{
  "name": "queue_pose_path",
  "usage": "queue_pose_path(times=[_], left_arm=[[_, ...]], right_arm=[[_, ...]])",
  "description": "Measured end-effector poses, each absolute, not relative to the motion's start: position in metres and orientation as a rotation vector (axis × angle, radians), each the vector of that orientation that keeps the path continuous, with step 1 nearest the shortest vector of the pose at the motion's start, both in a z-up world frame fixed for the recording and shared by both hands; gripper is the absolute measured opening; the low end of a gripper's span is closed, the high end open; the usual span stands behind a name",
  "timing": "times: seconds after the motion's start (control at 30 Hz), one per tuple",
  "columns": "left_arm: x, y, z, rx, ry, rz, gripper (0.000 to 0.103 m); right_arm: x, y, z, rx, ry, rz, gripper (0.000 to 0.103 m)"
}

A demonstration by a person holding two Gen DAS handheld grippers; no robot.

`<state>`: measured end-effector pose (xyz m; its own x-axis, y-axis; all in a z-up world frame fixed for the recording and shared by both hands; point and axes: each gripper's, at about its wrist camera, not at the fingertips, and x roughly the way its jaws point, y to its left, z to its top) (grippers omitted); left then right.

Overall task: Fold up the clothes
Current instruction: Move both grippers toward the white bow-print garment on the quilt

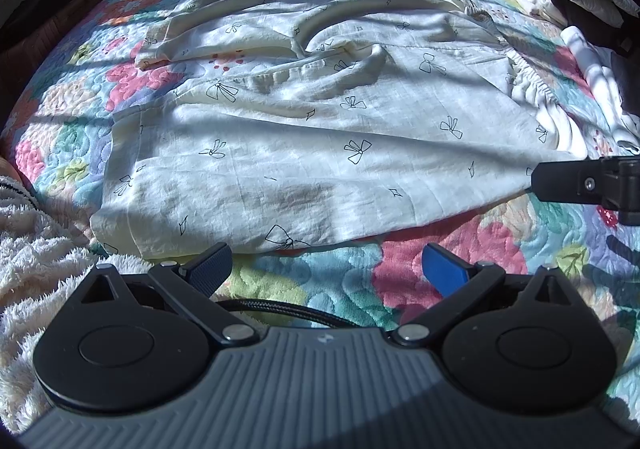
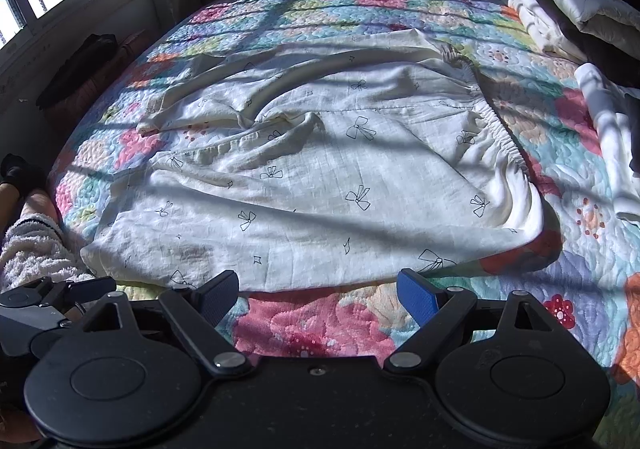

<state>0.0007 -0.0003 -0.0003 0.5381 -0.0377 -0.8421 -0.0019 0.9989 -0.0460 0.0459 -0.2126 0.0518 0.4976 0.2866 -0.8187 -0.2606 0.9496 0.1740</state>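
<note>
Lying unfolded and rumpled across the floral quilted bedspread (image 1: 460,249), the cream bow-print garment (image 1: 300,137) awaits folding, left gripper (image 1: 326,269) and right gripper (image 2: 320,295) both wide, empty.

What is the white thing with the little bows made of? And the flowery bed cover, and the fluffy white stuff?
The white garment looks like thin, crinkly woven cotton, maybe muslin: fine creases, matte, printed black bows. The flowery quilt looks like padded stitched cotton: puffy sewn swirls. The fluffy white fabric looks like shaggy fleece, probably synthetic: long soft tufts.
</note>
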Motion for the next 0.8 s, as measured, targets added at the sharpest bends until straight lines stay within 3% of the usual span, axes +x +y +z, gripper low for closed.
queue_pose_path(times=[0.8], left_arm=[[0.0043,0.0003,-0.0029,-0.049,1.026,-0.018,0.103]], right_arm=[[0.0467,-0.2084,0.0488,0.006,1.006,0.329,0.089]])
